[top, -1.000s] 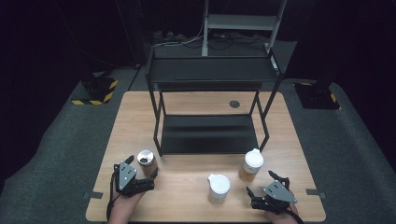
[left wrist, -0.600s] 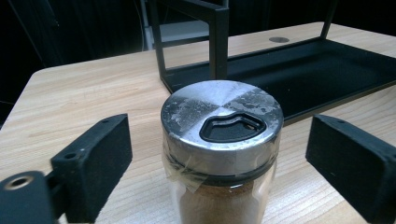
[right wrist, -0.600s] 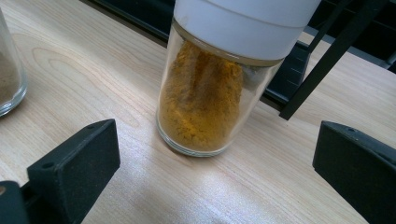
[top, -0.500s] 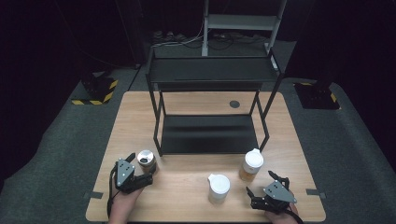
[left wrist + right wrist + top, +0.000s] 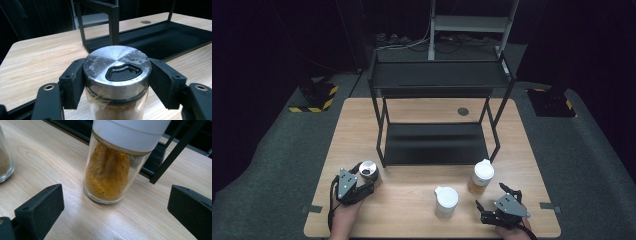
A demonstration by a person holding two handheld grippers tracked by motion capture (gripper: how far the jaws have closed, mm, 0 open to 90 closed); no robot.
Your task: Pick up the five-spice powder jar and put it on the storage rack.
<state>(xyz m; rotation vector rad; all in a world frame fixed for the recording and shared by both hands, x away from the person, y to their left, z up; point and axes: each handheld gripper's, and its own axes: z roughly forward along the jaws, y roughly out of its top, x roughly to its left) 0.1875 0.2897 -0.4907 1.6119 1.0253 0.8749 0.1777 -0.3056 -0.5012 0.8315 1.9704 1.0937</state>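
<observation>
A glass jar with a silver metal lid (image 5: 117,65) and brown powder inside stands on the wooden table at the front left (image 5: 368,170). My left gripper (image 5: 366,178) is shut on it, one black pad against each side of the lid. A second glass jar of yellow powder with a white cap (image 5: 110,177) stands at the front right (image 5: 482,177), next to the rack's leg. My right gripper (image 5: 491,196) rests just short of that jar, open, with its pads (image 5: 41,206) wide apart and touching nothing.
A third white-capped jar (image 5: 446,201) stands between the two grippers, and its glass edge (image 5: 5,165) is in the right gripper view. A black two-shelf rack (image 5: 437,142) occupies the table's middle. Bare wood (image 5: 412,185) lies in front of it.
My left gripper has edged forward and its jaws have come in around the silver-lidded jar. The right gripper and the other jars have stayed where they were.
</observation>
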